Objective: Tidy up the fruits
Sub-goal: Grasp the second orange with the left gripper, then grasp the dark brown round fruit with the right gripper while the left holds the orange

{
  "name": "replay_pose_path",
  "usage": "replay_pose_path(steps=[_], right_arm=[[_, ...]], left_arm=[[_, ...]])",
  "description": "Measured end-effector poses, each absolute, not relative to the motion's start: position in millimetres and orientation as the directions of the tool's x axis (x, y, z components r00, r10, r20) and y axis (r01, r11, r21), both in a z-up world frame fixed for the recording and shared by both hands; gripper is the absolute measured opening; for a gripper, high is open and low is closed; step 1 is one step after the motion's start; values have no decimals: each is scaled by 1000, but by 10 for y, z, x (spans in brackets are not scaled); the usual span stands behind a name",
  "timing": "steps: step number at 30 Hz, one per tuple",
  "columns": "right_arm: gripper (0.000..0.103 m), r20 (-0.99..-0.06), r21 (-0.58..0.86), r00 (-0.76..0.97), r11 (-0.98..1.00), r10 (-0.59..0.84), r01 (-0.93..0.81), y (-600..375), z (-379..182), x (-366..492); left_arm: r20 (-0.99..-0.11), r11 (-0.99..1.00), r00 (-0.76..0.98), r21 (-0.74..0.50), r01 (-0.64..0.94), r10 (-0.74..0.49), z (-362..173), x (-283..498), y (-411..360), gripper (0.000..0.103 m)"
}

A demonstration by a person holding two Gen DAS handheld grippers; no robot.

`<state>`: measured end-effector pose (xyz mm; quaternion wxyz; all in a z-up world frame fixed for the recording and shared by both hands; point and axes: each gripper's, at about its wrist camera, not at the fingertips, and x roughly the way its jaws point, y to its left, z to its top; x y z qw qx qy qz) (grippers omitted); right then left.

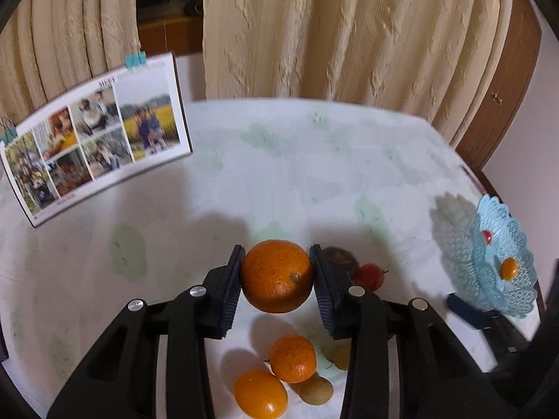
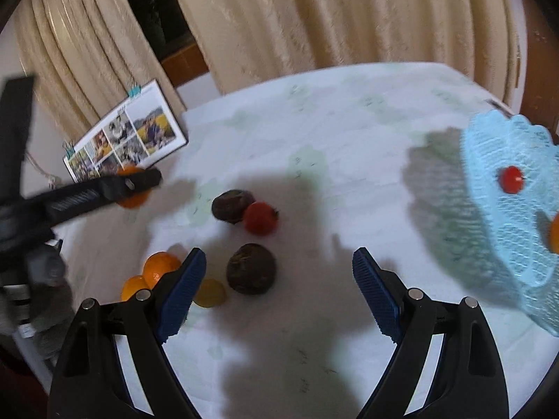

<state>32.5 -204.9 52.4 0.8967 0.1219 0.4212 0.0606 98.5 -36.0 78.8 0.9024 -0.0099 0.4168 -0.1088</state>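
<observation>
My left gripper (image 1: pixel 276 272) is shut on a large orange (image 1: pixel 276 276) and holds it above the table; it also shows in the right wrist view (image 2: pixel 131 188), at the left. Below it lie two small oranges (image 1: pixel 292 358), a yellowish fruit (image 1: pixel 314 389), a dark fruit (image 1: pixel 340 258) and a red fruit (image 1: pixel 372 276). My right gripper (image 2: pixel 277 272) is open and empty above a dark round fruit (image 2: pixel 251 269). A second dark fruit (image 2: pixel 232 205) touches a red fruit (image 2: pixel 260 218). The blue lace basket (image 2: pixel 489 216) at the right holds a small red fruit (image 2: pixel 512 178) and an orange one (image 1: pixel 508 268).
A photo calendar (image 1: pixel 94 132) stands at the table's back left. Cream curtains (image 1: pixel 314 28) hang behind the white patterned tablecloth (image 1: pixel 297 160). A wooden cabinet (image 1: pixel 503 83) is at the right. Small oranges (image 2: pixel 159 269) and a yellow fruit (image 2: pixel 209 293) lie by my right gripper's left finger.
</observation>
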Motion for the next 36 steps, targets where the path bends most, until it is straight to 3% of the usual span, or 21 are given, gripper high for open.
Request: replay_pose_path(steps=[15, 22, 36], right_arm=[[51, -804, 199, 567, 980, 177, -24, -1733, 300, 631], [40, -805, 127, 578, 991, 131, -48, -1653, 260, 551], [40, -715, 130, 694, 991, 82, 16, -1958, 701, 232]], left_arm=[[-683, 974, 694, -134, 185, -226, 1128, 820, -273, 38], [-682, 973, 695, -135, 185, -227, 1133, 810, -273, 38], [-673, 971, 700, -131, 202, -236, 1166, 751, -343, 38]])
